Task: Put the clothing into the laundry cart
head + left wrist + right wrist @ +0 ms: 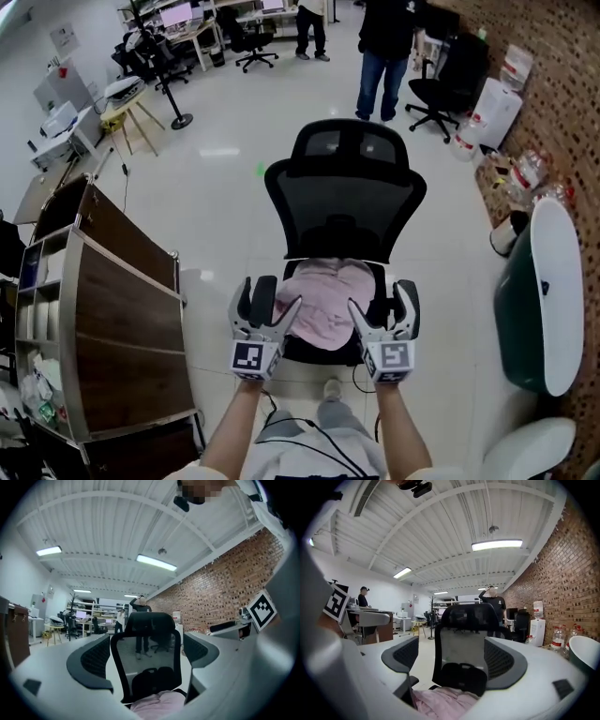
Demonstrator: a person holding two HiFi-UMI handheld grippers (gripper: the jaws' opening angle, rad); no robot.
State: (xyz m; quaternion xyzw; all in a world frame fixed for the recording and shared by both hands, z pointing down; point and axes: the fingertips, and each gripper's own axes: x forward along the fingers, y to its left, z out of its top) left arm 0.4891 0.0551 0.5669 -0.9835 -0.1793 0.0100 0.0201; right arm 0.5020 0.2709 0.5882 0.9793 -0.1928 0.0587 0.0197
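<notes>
Office chair (345, 202): stands mid-floor, facing the person. Dark green tub (520, 309) at the right, presumably the laundry cart: well apart from the chair. Pink clothing (326, 302): heaped on the chair seat. Left gripper (272, 305) and right gripper (382, 302): jaws spread, nothing held, flanking the heap. Step judged: approach for pick-up. Next move requires both to clamp fabric.

The clothing (328, 300) lies on the seat of the office chair (345, 202), straight ahead. The left gripper (267, 306) is at its left edge and the right gripper (384, 307) at its right. A shelf unit (112, 309) stands left of the chair, the laundry cart (544, 300) right, and 1 person (382, 47) behind.
</notes>
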